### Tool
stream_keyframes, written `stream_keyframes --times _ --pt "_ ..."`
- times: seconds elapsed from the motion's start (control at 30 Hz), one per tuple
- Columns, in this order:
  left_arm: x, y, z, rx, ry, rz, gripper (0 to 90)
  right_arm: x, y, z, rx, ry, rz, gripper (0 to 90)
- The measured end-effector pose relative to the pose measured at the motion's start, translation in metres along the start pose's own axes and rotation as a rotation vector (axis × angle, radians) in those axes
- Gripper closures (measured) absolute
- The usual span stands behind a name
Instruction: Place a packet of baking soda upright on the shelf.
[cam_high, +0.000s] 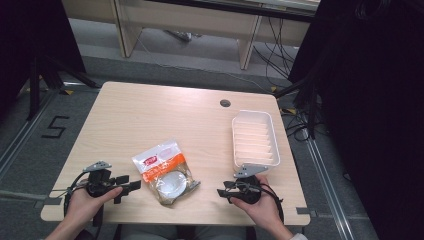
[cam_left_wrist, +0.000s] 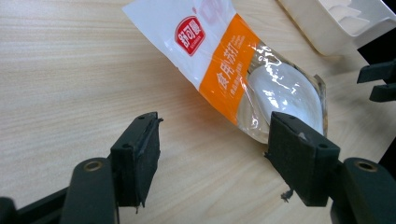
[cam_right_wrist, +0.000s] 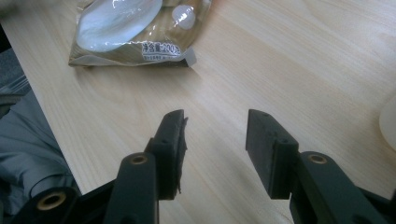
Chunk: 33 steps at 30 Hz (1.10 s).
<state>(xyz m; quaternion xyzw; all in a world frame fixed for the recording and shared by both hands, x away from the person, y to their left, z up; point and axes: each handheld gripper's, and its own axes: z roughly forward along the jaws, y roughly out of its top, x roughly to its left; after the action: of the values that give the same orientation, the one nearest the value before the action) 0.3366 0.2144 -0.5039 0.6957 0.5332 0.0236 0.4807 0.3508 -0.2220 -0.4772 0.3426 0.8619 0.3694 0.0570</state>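
While both of my claws sit low in the high view, nothing has been picked up, so I judge the work barely begun. My left claw (cam_high: 131, 186) rests at the lower left of the frame, its jaws spread wide with only bare wood between them; in the left gripper view the right-hand jaw stands just beside the near edge of the food pouch (cam_left_wrist: 243, 70) without clamping it, though I cannot tell whether it brushes the film. My right claw (cam_high: 220, 192) sits at the lower right, also parted and holding nothing, and the right gripper view shows plain table (cam_right_wrist: 289, 60) between its jaws, with the pouch's clear end up in the upper left of that frame.

The food pouch (cam_high: 165, 172) lies flat at the lower centre of the high view, between the two claws (white and orange print at one end, a pale round lump behind the clear film at the other). A white ribbed tray (cam_high: 254, 138) stands empty at the right of the frame, apart from the pouch.

Everything seems left to do: grip the pouch, lift it, and probably carry it to the tray.
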Motion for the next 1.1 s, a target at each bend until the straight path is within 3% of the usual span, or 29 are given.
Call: stream_keyframes --times 0.13,0.27,0.3,0.33,0.4,0.47,0.6,0.7,0.93,1.1 --pt "0.002 0.003 0.005 0.006 -0.006 -0.009 33.8 -0.001 0.000 0.001 0.002 0.015 0.004 57.7" --pt "0.005 0.008 0.014 0.025 -0.006 -0.001 34.3 0.000 0.000 0.001 0.004 -0.002 0.004 57.6" --pt "0.005 0.009 0.016 0.026 -0.004 0.000 35.0 0.001 -0.001 0.004 -0.026 0.001 0.019 57.5" --pt "0.005 0.009 0.016 0.026 -0.004 0.000 35.1 0.002 -0.001 0.003 -0.012 0.005 0.027 57.6" --pt "0.007 0.015 0.022 0.027 -0.003 -0.001 35.7 0.001 -0.001 0.005 -0.019 0.005 0.008 57.5" --pt "0.007 0.016 0.024 0.015 -0.002 -0.009 36.3 0.001 0.000 0.002 0.009 0.000 0.012 57.4" --pt "0.010 0.019 0.029 0.028 -0.010 -0.036 39.2 0.001 -0.001 0.003 0.001 0.006 0.019 57.2" --pt "0.010 0.021 0.034 0.036 -0.033 -0.053 40.4 0.003 -0.001 0.004 0.008 0.013 0.040 57.1" --pt "0.011 0.027 0.048 0.041 -0.070 -0.054 44.1 0.002 0.000 0.003 0.016 0.007 0.013 57.0" --pt "0.012 0.029 0.057 0.057 -0.093 -0.052 49.6 0.002 -0.001 0.005 0.006 0.011 0.026 56.8"
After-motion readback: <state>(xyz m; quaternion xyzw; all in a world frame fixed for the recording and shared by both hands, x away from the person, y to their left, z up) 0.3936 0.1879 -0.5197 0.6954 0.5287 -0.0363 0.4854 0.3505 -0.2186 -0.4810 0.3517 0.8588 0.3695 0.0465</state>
